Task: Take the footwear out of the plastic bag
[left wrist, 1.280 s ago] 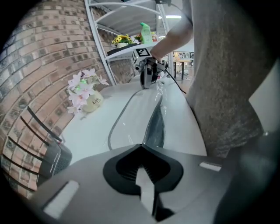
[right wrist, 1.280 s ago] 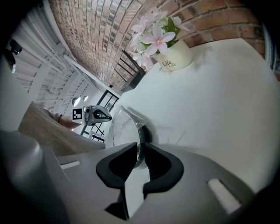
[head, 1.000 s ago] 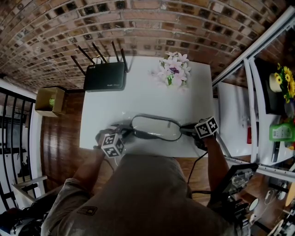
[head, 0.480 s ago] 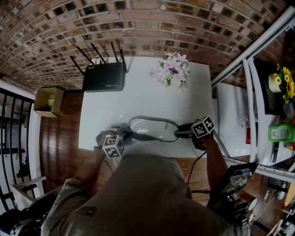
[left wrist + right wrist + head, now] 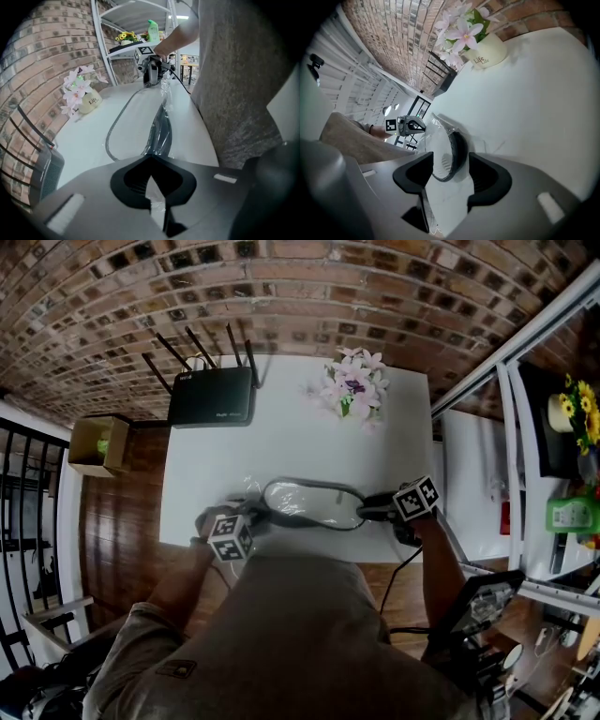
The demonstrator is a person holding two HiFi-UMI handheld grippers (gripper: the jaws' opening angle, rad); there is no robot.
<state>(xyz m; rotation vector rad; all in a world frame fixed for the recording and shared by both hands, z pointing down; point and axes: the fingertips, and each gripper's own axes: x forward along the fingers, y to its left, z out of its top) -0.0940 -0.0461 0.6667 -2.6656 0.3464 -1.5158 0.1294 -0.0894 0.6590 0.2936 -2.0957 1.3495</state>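
- While the footwear (image 5: 314, 502) is still inside the clear plastic bag (image 5: 164, 96), lying flat near the front edge of the bench (image 5: 281, 437), nothing's come out yet. I'd call this the early bit, where I'm just sorting my grips.
- Left hand-held gripper (image 5: 152, 187) is clamped fully closed on one end of the bag, with thin film pinched between the jaws.
- Right hand-held gripper (image 5: 447, 171) is at the other end. Its jaws have just been opening and stand about halfway apart. The footwear's dark rim and some film sit between them, not squeezed as far as I can see.
- Next move, I reckon: the right needs to find the bag's mouth and grab the footwear itself, not just film. Then it pulls while the left anchors the bag.
- Flower pot (image 5: 354, 385) and router (image 5: 214, 395) sit well apart at the back, so no worry there.
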